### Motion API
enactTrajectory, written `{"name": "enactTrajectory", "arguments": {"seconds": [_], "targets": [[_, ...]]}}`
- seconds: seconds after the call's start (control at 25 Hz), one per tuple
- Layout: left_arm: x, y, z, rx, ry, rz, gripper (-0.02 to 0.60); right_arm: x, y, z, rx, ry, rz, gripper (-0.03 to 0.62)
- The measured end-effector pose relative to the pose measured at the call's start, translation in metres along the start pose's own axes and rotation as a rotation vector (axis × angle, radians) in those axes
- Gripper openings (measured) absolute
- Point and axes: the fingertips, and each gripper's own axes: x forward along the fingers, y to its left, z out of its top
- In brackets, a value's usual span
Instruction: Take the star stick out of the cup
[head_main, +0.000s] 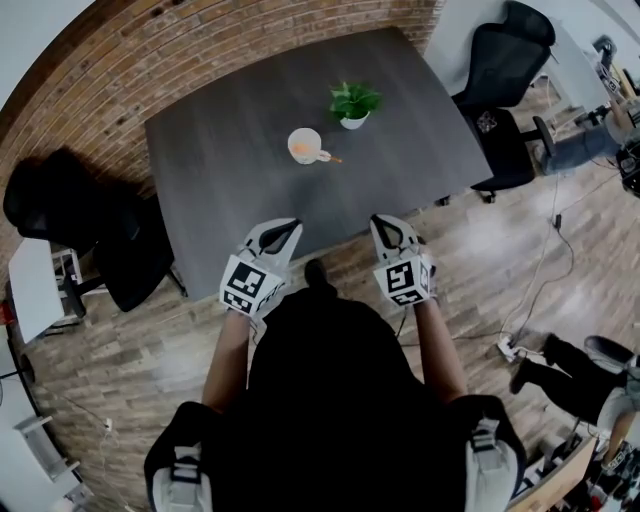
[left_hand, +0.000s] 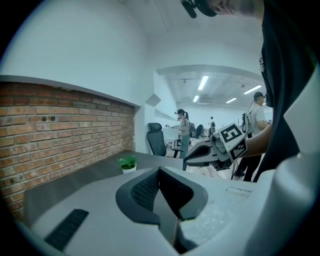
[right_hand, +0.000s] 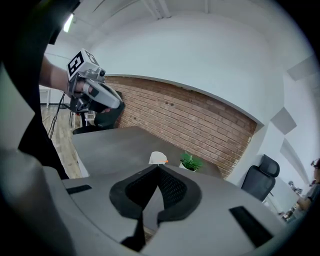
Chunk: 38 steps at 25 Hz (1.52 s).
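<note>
A white cup (head_main: 305, 146) stands near the middle of the dark grey table (head_main: 230, 180), with an orange stick (head_main: 330, 157) poking out over its right rim. In the right gripper view the cup (right_hand: 158, 158) shows just above my jaws, far off. My left gripper (head_main: 290, 228) and right gripper (head_main: 380, 222) are held side by side over the table's near edge, well short of the cup. Both have their jaws pressed together with nothing between them. The left gripper (left_hand: 159, 170) points toward the plant; the right gripper (right_hand: 159, 167) points toward the cup.
A small potted plant (head_main: 354, 103) stands behind and right of the cup. A brick wall (head_main: 200, 40) runs along the table's far side. Black office chairs stand at the right (head_main: 505, 130) and left (head_main: 110, 240). Cables and a person's legs (head_main: 570, 370) are on the wooden floor at right.
</note>
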Motion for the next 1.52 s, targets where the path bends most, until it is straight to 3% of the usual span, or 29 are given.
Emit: {"name": "enactTrajectory", "arguments": {"seconds": [0.56, 0.84, 1.52], "targets": [[0.032, 0.08, 0.0, -0.003, 0.009, -0.028, 0.002, 0.079, -0.014, 0.012, 0.01, 0.033, 0.009, 0.0], [0.033, 0.103, -0.001, -0.005, -0.003, -0.006, 0.002, 0.101, -0.017, 0.016, 0.012, 0.027, 0.005, 0.0], [0.029, 0.121, -0.009, -0.051, -0.009, 0.077, 0.002, 0.127, -0.024, 0.015, -0.029, 0.024, 0.069, 0.001]]}}
